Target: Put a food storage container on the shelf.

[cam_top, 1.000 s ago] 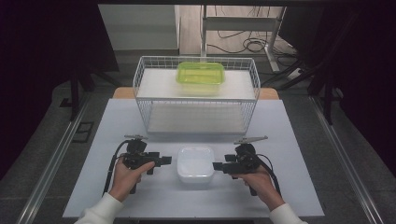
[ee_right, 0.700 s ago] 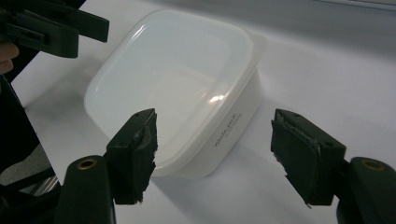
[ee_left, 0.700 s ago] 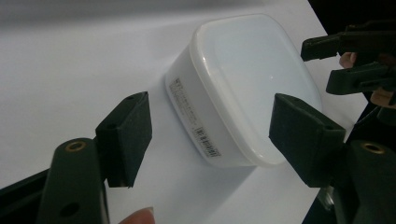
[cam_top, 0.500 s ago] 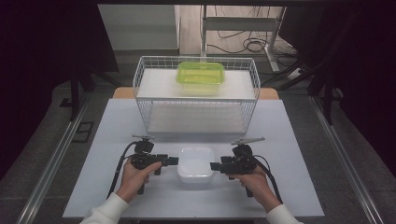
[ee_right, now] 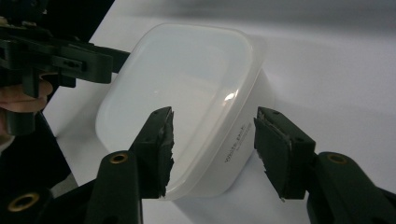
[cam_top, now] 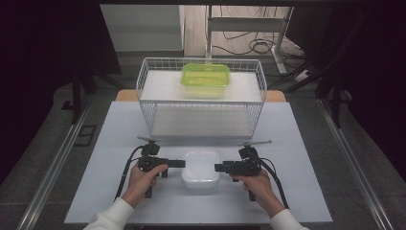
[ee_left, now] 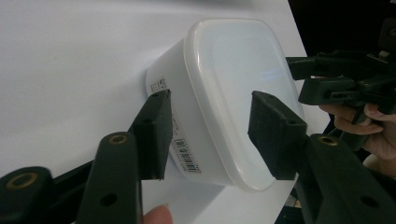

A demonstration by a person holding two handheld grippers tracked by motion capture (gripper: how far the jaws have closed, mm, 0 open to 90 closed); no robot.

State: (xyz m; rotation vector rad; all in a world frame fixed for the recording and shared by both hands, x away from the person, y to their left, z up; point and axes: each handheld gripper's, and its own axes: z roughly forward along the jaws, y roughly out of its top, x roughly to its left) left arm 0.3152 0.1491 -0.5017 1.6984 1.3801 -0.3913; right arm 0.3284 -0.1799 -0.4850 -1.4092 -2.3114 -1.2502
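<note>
A white lidded container (cam_top: 201, 167) lies on the white table (cam_top: 119, 143) between my two grippers. My left gripper (cam_top: 180, 163) reaches in level from the left. Its jaws straddle the container's (ee_left: 224, 84) left end, one pad (ee_left: 156, 133) beside the labelled wall, the other over the lid. My right gripper (cam_top: 219, 167) comes in from the right, and its jaws straddle the container's (ee_right: 187, 84) other end, one pad (ee_right: 275, 149) beside the wall. Both pairs of jaws have just been closing with the container between them. A gap shows at each pad.
A white wire basket (cam_top: 201, 103) stands behind the container across the table's middle. A green lidded container (cam_top: 205, 79) lies at the back of the basket. Dark floor and a metal rail (cam_top: 52, 167) run along the table's left side.
Both grippers have edged a little inward toward the white container's ends. The container has stayed where it was.
</note>
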